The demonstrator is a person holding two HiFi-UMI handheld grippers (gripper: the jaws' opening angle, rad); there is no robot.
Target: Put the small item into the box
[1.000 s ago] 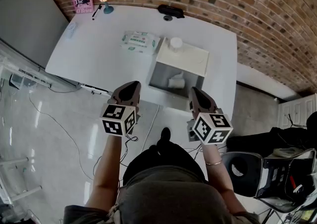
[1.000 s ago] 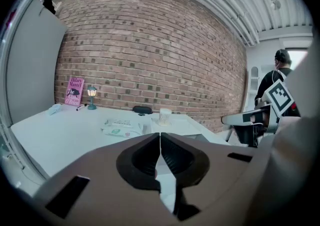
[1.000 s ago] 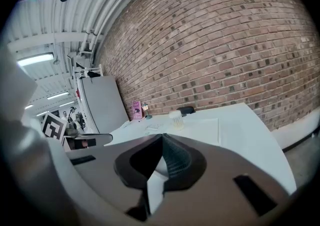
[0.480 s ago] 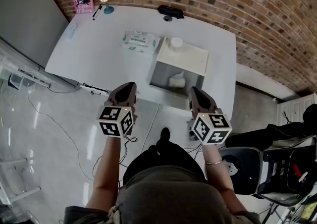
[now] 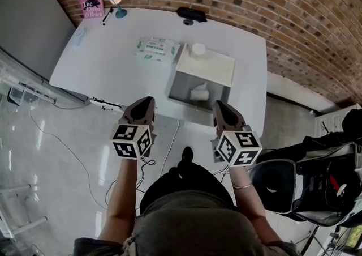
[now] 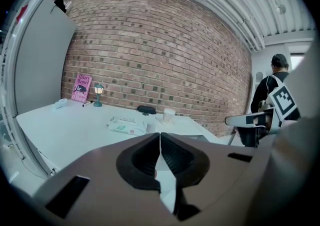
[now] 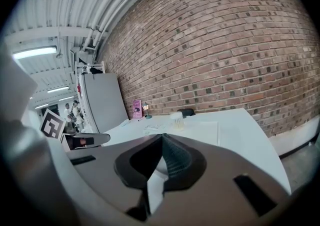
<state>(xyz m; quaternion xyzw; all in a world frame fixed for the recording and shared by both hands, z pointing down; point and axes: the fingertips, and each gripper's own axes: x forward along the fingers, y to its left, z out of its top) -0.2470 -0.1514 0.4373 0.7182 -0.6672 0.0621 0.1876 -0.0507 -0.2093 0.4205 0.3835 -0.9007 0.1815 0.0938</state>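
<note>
A: Start with the claws. What are they doing?

B: The left claw (image 6: 160,136) is clenched, jaws tip to tip, with nothing between them. The right claw (image 7: 162,138) is clenched as well and just as empty. Both hang at the near edge of the white counter (image 5: 113,62), well apart from each other.

A: And the box?

B: The box (image 5: 210,69) sits on the counter beyond the claws and between them, nearer the right one. It is open – the inside is grey, and a white panel lies along its far side.

A: Anything in it?

B: Yes – the small white item (image 5: 198,93) lies inside, on the grey floor of the box. Neither claw touches it.

A: What else is around it?

B: A pale cup (image 5: 197,50) stands at the far edge of that white panel. A pack of wipes (image 5: 156,48) lies just beside the box on its left. Farther off, along the brick wall, are a pink book (image 5: 90,0), a little lamp (image 5: 117,3) and a black object (image 5: 191,13).
</note>
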